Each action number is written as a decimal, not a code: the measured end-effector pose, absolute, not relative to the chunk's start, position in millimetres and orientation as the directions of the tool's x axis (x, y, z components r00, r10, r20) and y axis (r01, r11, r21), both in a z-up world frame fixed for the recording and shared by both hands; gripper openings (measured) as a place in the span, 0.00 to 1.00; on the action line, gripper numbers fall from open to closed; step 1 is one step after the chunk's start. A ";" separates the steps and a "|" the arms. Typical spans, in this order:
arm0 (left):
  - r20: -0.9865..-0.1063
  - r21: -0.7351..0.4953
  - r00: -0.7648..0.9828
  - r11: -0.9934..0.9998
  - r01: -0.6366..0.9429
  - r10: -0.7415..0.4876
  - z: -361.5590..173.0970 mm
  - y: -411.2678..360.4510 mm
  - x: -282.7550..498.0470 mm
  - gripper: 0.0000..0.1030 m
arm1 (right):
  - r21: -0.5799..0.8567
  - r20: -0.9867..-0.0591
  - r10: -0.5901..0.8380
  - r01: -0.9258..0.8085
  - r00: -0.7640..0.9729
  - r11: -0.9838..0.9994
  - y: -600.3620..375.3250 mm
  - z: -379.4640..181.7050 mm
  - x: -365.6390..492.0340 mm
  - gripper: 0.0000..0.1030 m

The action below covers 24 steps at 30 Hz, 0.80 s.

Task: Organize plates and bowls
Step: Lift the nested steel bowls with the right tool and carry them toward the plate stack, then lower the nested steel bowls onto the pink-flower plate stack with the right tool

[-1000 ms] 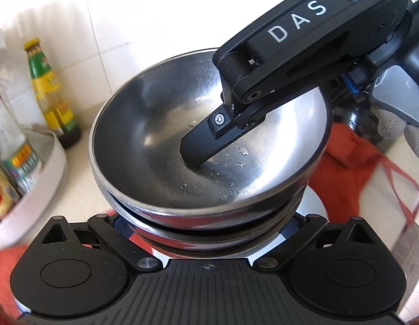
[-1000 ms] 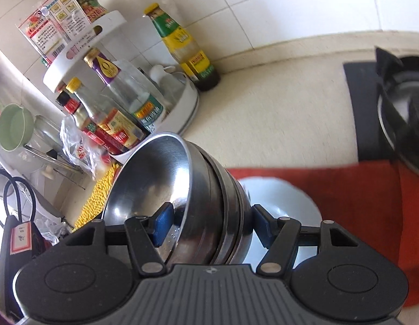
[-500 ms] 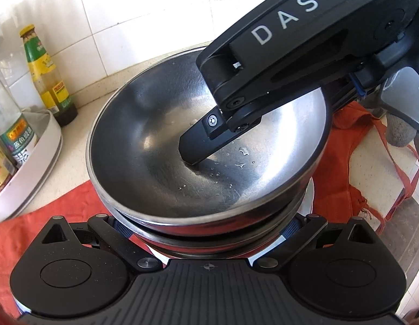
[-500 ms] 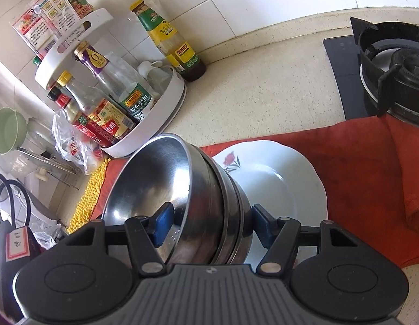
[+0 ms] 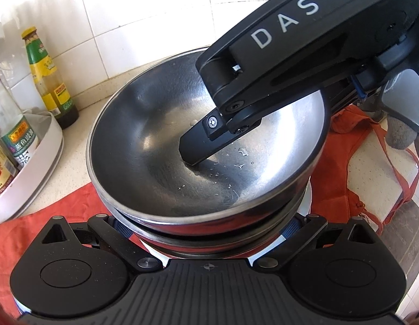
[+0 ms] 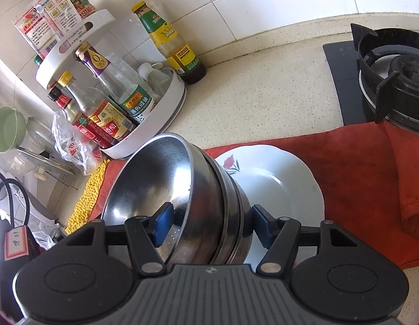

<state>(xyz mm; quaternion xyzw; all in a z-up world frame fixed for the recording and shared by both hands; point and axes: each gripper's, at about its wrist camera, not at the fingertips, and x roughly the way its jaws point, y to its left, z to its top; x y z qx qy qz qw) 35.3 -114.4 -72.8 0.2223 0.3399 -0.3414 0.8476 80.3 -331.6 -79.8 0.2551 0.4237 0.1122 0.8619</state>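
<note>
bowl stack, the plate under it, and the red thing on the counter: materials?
Bowl stack: looks like stainless steel, brushed finish, with mirror-like glare and water beads inside.
Plate: probably glazed ceramic, though melamine is possible; glossy white, scalloped rim, red flower print.
Red cloth: woven fabric, matte, with folds and a frayed edge.

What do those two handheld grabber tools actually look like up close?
Both are matte black plastic. The left gripper has ribbed housing, two round side lobes, silver pivot pins and blue finger pads. The right gripper looks alike; white "DAS" lettering marks its side, and a grey-gloved hand holds it.
</note>
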 end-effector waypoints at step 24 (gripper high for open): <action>-0.763 0.157 0.541 0.709 0.687 -0.355 -70.4 -100.3 24.2 0.99 | 0.414 -0.656 0.262 0.047 0.708 0.909 -329.8 -72.1 60.8 0.60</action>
